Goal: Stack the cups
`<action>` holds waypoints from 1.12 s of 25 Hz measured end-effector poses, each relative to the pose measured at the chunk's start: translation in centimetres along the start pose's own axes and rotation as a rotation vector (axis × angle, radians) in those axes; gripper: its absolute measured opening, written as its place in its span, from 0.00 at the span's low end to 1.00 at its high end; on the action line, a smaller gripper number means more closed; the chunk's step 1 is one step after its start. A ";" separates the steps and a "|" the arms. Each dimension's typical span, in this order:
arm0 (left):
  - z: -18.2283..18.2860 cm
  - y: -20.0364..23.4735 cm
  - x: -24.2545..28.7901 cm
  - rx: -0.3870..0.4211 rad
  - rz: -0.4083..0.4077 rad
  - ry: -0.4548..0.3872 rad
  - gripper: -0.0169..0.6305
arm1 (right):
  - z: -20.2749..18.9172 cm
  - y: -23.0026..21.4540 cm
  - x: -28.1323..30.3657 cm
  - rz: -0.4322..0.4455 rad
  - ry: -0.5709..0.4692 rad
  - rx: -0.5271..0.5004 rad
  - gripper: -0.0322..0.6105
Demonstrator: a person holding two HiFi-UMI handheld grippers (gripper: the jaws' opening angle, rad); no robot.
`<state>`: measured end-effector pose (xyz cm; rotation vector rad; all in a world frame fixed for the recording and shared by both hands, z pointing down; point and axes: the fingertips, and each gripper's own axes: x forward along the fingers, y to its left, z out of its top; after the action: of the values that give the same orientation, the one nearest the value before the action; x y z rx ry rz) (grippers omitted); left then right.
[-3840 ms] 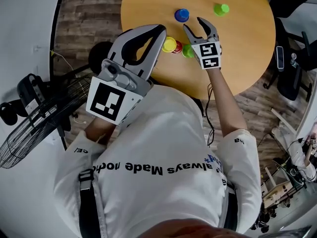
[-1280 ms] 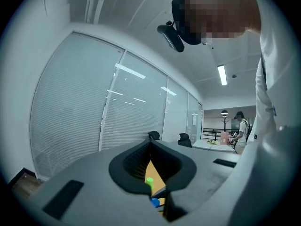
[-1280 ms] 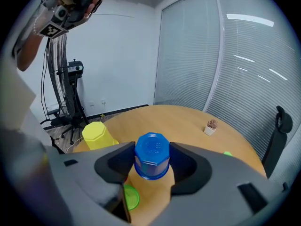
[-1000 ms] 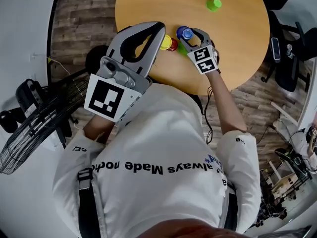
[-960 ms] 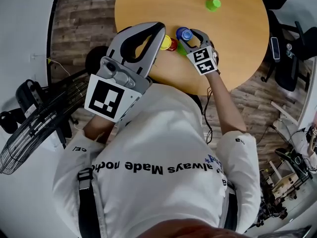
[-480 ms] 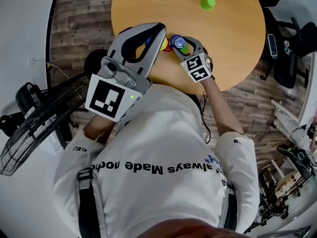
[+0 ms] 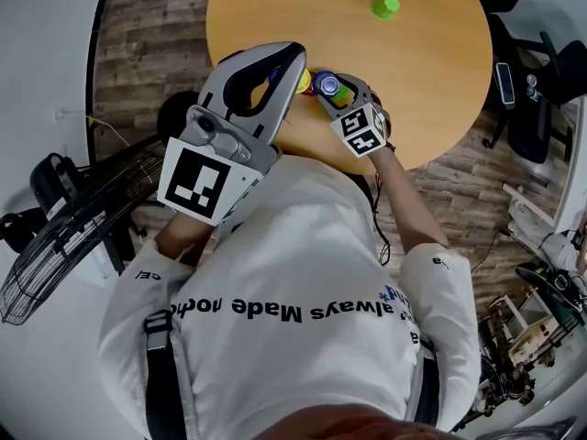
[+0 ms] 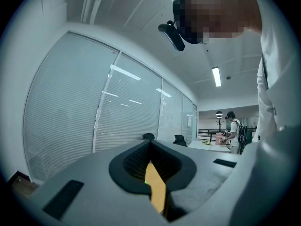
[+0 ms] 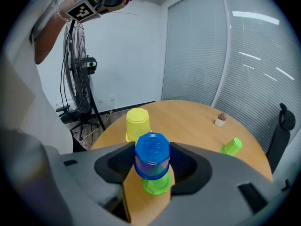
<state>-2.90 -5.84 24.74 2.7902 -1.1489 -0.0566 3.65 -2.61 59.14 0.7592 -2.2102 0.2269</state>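
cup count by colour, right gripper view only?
yellow cup: 1
blue cup: 1
green cups: 2, the second lying on its side
Total: 4

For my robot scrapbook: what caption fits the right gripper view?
Right gripper holds a blue cup over a green cup on the round table.

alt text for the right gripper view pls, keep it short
The right gripper holds an upside-down blue cup between its jaws, directly over an upside-down green cup on a round wooden table. An upside-down yellow cup stands behind it at left, and a second green cup lies on its side at right.
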 end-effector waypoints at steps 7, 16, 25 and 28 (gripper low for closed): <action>-0.1 -0.1 -0.1 0.000 -0.006 -0.002 0.06 | -0.1 0.1 -0.3 -0.004 -0.020 0.038 0.46; -0.1 -0.6 0.1 -0.002 -0.015 0.000 0.06 | 1.0 -0.3 -2.5 -0.015 -0.066 0.069 0.46; -0.8 -0.5 0.3 0.005 -0.037 0.020 0.06 | 4.1 -1.5 -5.2 -0.060 -0.158 0.128 0.46; -1.0 -0.4 0.5 0.007 -0.042 0.028 0.06 | 4.8 -2.8 -5.8 -0.080 -0.170 0.132 0.46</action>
<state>-2.23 -5.82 25.73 2.8121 -1.0871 -0.0179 5.38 -4.10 51.43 0.9688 -2.3365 0.2794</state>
